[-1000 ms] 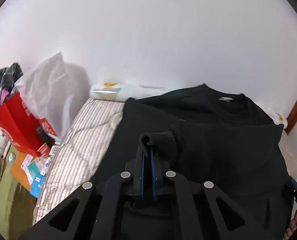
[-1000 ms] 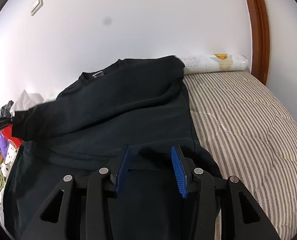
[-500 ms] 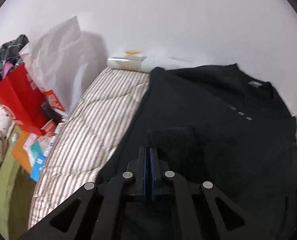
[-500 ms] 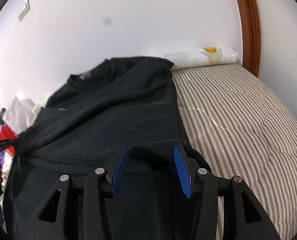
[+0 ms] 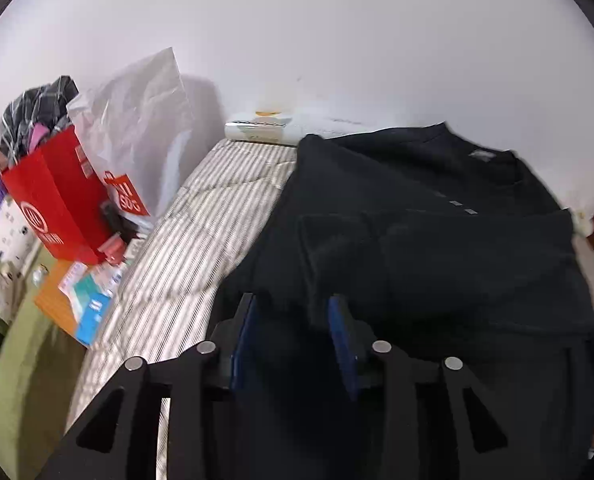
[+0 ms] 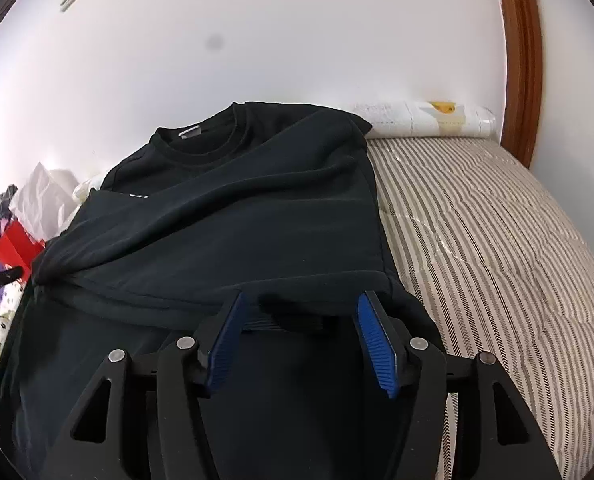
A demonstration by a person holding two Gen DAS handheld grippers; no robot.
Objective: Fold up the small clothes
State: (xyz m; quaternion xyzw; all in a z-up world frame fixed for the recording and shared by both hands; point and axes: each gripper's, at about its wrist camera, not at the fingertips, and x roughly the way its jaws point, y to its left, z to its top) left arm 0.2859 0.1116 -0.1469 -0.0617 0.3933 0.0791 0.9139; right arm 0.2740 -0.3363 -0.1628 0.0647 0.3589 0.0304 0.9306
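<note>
A black sweatshirt (image 5: 437, 240) lies flat on the striped mattress (image 5: 201, 240), collar toward the wall, with both sleeves folded across its body. My left gripper (image 5: 295, 312) is open and empty just above the sweatshirt's left side, near the sleeve cuff (image 5: 337, 236) that lies on the body. The sweatshirt also shows in the right wrist view (image 6: 237, 208). My right gripper (image 6: 301, 312) is open and empty, its fingers standing on either side of a folded edge near the hem on the right side.
A red paper bag (image 5: 57, 200), a white plastic bag (image 5: 137, 120) and boxes crowd the floor left of the bed. A white roll (image 6: 425, 120) lies along the wall at the mattress head. Bare striped mattress (image 6: 497, 248) extends to the right. A wooden door frame (image 6: 525, 60) stands at far right.
My left gripper carried the sleeve cuff down onto the sweatshirt body, then opened and let it go. My right gripper stayed open and moved slightly forward.
</note>
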